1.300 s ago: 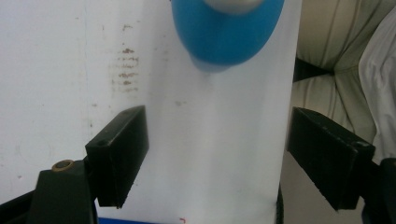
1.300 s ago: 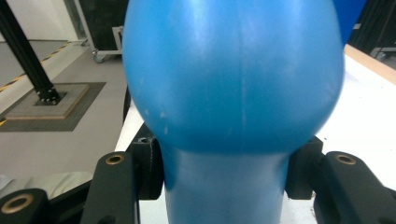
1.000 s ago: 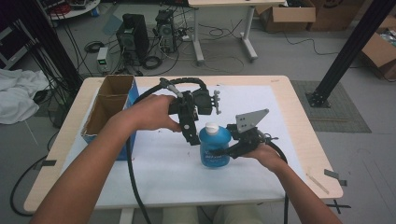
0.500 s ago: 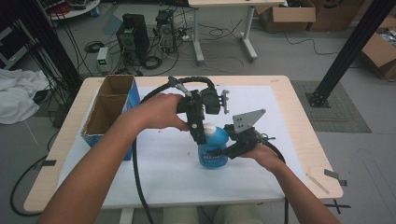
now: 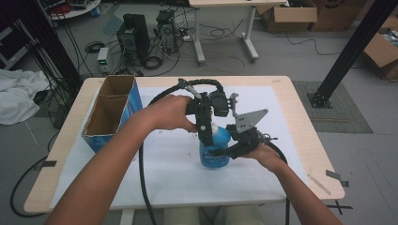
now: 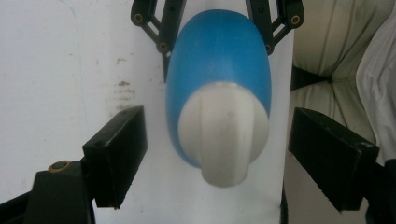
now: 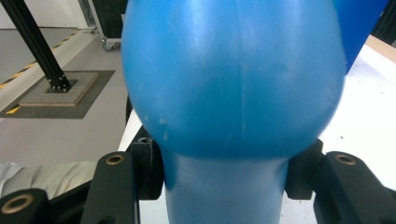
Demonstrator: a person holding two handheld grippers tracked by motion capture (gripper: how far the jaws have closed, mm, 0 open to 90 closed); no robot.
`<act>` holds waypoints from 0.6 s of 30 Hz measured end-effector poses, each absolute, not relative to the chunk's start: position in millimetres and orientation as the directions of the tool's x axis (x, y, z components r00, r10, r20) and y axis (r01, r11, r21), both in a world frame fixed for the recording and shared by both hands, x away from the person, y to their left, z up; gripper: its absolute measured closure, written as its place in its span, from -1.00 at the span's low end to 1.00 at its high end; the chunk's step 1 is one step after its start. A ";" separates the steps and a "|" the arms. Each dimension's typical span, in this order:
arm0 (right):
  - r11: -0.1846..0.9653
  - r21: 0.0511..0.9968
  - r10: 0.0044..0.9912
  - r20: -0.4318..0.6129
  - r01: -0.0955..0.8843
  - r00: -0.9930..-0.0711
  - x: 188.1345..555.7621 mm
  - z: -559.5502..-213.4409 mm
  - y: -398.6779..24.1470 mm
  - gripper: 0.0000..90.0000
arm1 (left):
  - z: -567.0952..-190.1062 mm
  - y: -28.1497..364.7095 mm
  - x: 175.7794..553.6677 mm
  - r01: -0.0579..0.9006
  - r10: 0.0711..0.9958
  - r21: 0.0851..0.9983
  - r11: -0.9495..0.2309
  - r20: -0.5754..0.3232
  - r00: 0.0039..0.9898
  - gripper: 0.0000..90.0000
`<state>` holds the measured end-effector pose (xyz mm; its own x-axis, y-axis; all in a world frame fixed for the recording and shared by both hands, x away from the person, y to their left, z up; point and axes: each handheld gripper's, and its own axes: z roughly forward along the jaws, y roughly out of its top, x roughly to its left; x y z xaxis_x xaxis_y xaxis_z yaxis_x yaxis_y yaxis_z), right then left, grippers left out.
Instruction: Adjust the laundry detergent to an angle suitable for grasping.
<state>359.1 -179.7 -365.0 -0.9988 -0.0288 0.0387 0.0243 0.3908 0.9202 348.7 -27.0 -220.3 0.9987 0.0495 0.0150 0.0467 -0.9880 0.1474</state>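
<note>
Blue bottle [image 5: 214,151] stood upright on the worktop [image 5: 300,122], my right gripper [image 5: 233,151] clamped on its body. My left gripper [image 5: 205,137] hung directly above its white cap [image 6: 223,135], jaws apart, straddling it.

Showing bright blue on the bottle [image 5: 214,152], with paler print on its label (too small to read) and a white cap [image 6: 223,135] on top. Wearing black on the jaws of the left gripper [image 6: 217,154] and of the right gripper [image 7: 224,175], brass-coloured rivets dotting the black links. Carrying a grey three-cornered plate [image 5: 248,121] on the right one. Lying white over the pale wooden table [image 5: 300,108], a sheet [image 5: 173,173] speckled with small brownish marks. Standing blue outside and plain brown cardboard inside, the open box [image 5: 110,112]. Trailing black, the cable [image 5: 143,187].
</note>
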 end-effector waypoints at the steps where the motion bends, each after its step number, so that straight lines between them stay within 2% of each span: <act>1: 0.392 0.920 -0.028 0.041 0.026 -0.999 359.0 -364.8 -179.9 -0.01 | -221.9 -27.9 349.1 0.045 0.048 0.147 -0.988 0.013 0.999 -0.55; 18: 0.385 0.923 -0.036 0.037 0.020 -0.999 358.9 -358.4 -177.7 -0.01 | -237.1 -37.1 350.9 0.023 0.023 0.133 -0.991 0.000 1.000 -0.52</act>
<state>358.9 -177.7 -358.4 -0.9987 -0.0355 0.0370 0.0205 0.3852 0.9226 350.9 -37.1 -237.1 0.9997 0.0228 0.0001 0.0226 -0.9909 0.1329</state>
